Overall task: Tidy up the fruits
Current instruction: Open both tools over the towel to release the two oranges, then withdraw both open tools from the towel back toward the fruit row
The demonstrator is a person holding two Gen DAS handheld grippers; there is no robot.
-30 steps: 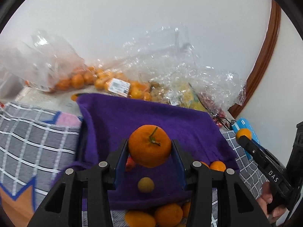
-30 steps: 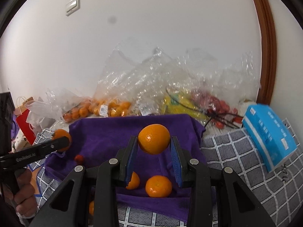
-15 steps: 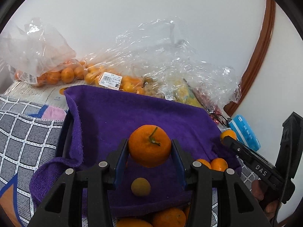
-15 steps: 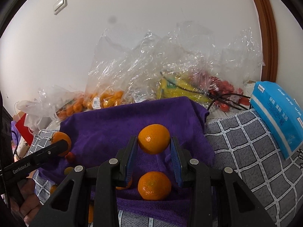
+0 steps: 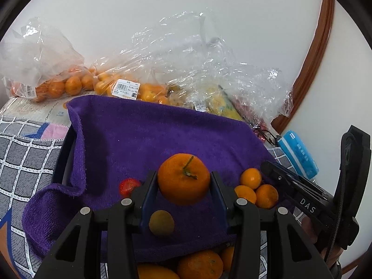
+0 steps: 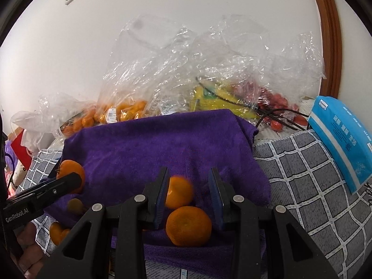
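Both views are brightly and evenly lit by soft, diffuse light, with only faint shadows in the folds of the purple towel (image 5: 162, 134) and white glare glinting off the crinkled plastic bags (image 6: 186, 65). Fisheye distortion bends the edges into a dark circular vignette. One orange (image 6: 180, 191) in the right wrist view is motion-blurred.

The far half of the purple towel (image 6: 160, 148) is left bare, so room to pass is offered there. Its near part is blocked by loose oranges (image 5: 255, 188), a small red fruit (image 5: 129, 186) and an olive one (image 5: 161, 222), and the back edge is closed off by crumpled plastic bags (image 6: 186, 74).
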